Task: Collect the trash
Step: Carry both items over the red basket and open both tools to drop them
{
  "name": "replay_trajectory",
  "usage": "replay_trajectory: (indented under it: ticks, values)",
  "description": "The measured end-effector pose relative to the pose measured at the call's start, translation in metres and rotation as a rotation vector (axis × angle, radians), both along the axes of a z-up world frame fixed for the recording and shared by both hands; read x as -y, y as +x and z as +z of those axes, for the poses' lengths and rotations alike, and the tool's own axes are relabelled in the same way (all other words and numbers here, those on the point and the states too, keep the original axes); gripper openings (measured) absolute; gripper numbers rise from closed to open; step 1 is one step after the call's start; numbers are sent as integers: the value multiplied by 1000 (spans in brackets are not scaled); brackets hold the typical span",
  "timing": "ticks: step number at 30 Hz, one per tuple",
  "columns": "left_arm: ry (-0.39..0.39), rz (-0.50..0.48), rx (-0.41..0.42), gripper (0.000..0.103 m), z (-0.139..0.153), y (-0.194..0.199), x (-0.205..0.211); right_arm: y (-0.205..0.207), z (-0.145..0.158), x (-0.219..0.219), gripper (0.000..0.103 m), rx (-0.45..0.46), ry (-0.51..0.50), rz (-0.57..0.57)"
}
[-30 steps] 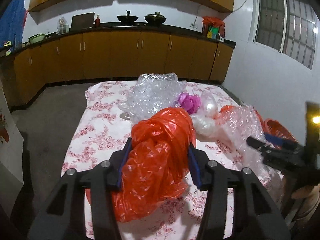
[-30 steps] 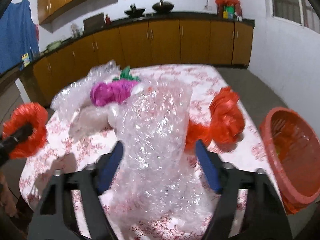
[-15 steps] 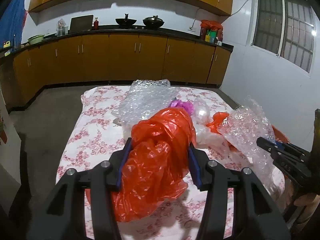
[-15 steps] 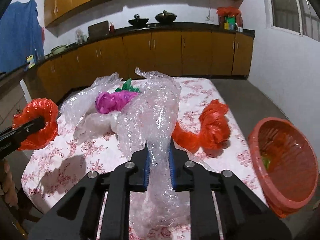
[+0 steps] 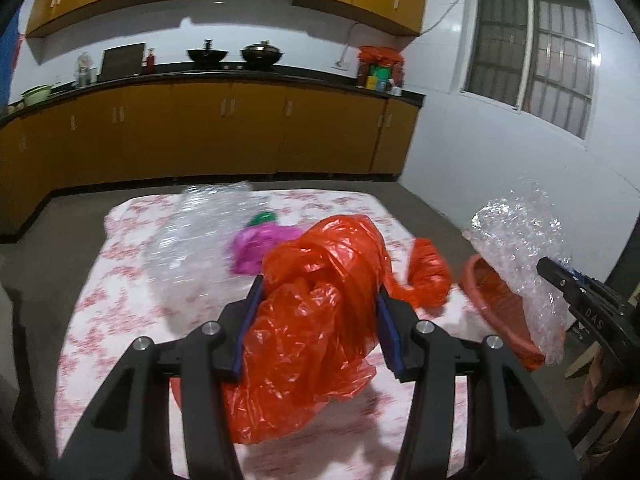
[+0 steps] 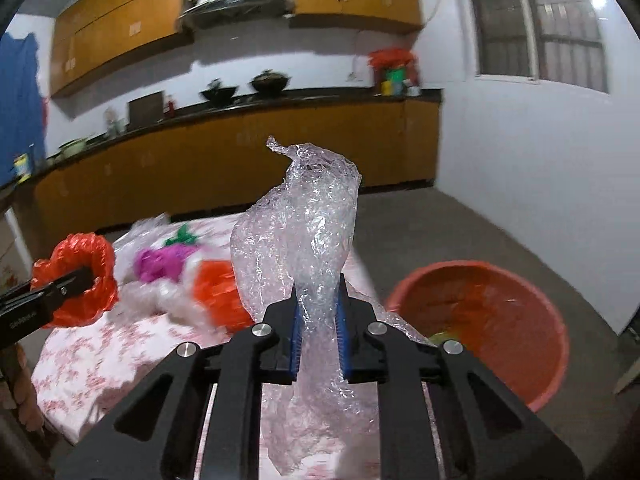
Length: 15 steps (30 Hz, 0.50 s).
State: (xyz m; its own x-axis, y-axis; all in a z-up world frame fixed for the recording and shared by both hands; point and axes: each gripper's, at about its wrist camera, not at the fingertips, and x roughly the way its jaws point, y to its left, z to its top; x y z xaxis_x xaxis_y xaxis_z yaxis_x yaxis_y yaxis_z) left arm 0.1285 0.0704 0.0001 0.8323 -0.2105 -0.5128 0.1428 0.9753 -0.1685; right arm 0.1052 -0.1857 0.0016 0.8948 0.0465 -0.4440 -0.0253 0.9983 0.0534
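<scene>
Orange bag (image 5: pixel 320 320) hides L fingers' (image 5: pixel 248 328) pads; table (image 5: pixel 92 320) blurred.

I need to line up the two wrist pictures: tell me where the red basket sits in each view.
Left wrist: red basket at right of middle, partly behind the bubble wrap in the right gripper.
Right wrist: basket at lower right, beside the table.
Shared landmark: purple bag on the table.
</scene>
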Motion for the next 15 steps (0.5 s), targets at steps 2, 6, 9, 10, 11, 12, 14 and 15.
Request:
replay_trajectory:
  ticks: [2, 6, 9, 10, 11, 12, 14, 15]
  values:
    - [-9, -28, 4, 50, 3, 3, 16, -3, 3, 15, 15, 8, -8, -49]
    - [-19, -85, 10, 50, 6, 11, 50, -11, 3, 49, 15, 19, -7, -145]
    - [-23, -135, 16, 50, 8, 18, 77, -15, 2, 72, 15, 21, -2, -204]
    - [-22, -158, 18, 50, 8, 21, 90, -16, 1, 78, 15, 21, 0, -219]
    - [-24, -175, 19, 50, 9, 24, 98, -16, 0, 85, 15, 20, 2, -233]
    - [-25, -194, 20, 50, 9, 27, 108, -17, -1, 93, 15, 19, 6, -253]
    - [-27, -230, 24, 50, 10, 31, 126, -18, -4, 103, 15, 16, 12, -281]
    - [-29, -250, 27, 50, 10, 34, 136, -17, -5, 108, 15, 13, 16, -295]
